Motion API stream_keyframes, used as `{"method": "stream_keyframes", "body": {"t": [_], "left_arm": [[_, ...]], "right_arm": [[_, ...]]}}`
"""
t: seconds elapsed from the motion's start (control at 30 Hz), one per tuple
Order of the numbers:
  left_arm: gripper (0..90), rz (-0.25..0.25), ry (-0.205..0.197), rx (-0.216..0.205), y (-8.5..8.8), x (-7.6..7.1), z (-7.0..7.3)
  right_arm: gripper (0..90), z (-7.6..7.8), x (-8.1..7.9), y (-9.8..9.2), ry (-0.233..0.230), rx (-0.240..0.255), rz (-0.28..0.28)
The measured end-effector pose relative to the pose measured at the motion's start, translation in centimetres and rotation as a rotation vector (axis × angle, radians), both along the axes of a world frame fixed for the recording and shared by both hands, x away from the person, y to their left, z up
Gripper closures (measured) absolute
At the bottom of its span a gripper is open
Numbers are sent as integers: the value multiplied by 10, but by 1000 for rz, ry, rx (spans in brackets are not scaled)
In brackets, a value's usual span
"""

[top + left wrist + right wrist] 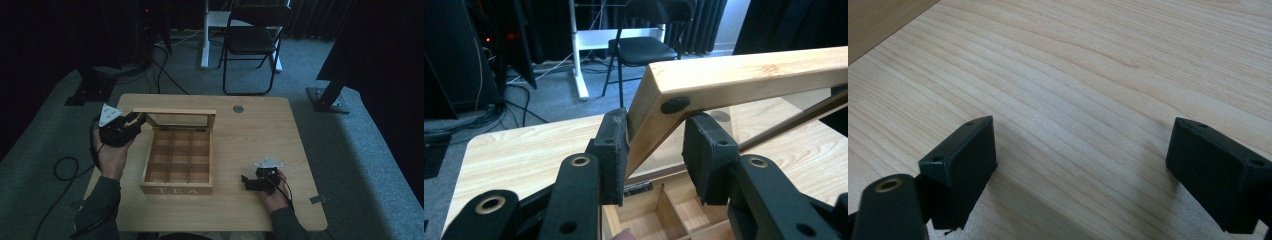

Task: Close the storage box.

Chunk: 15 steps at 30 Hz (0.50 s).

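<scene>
A wooden tea box point(177, 188) marked TEA stands in the middle of the table point(250, 135), its compartments bare. Its glass-paned lid point(175, 112) is raised upright at the back. My left gripper point(137, 120) is at the lid's left corner. In the left gripper view, that wooden corner point(744, 75) sits between the pads point(614, 150), which close on it; my left gripper point(656, 145) is shut on the lid frame. My right gripper point(246, 182) rests low at the table's front right, right of the box. Its jaws point(1080, 165) stand wide open over bare wood.
A round grommet point(238, 108) sits in the table's far edge. Behind the table stand a black folding chair point(252, 40) and a white desk leg point(205, 35). Black stand bases point(327, 100) sit on the carpet to either side, and a cable point(62, 167) loops on the floor at left.
</scene>
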<state>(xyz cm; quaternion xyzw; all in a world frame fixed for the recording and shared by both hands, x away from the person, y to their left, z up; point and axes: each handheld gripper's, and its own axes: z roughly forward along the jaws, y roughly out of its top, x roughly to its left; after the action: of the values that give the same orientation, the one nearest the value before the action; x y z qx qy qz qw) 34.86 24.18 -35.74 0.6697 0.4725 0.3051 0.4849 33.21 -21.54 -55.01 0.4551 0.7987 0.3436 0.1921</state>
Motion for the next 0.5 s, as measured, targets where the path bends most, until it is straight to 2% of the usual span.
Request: {"method": "stream_keyframes", "body": {"t": [0.3, 0.5], "left_arm": [[596, 8, -10, 5, -2, -9, -6], [589, 17, 1, 11, -4, -15, -8]], "right_arm": [[122, 0, 0, 0, 1, 0, 0], [123, 0, 0, 0, 3, 0, 0]]}}
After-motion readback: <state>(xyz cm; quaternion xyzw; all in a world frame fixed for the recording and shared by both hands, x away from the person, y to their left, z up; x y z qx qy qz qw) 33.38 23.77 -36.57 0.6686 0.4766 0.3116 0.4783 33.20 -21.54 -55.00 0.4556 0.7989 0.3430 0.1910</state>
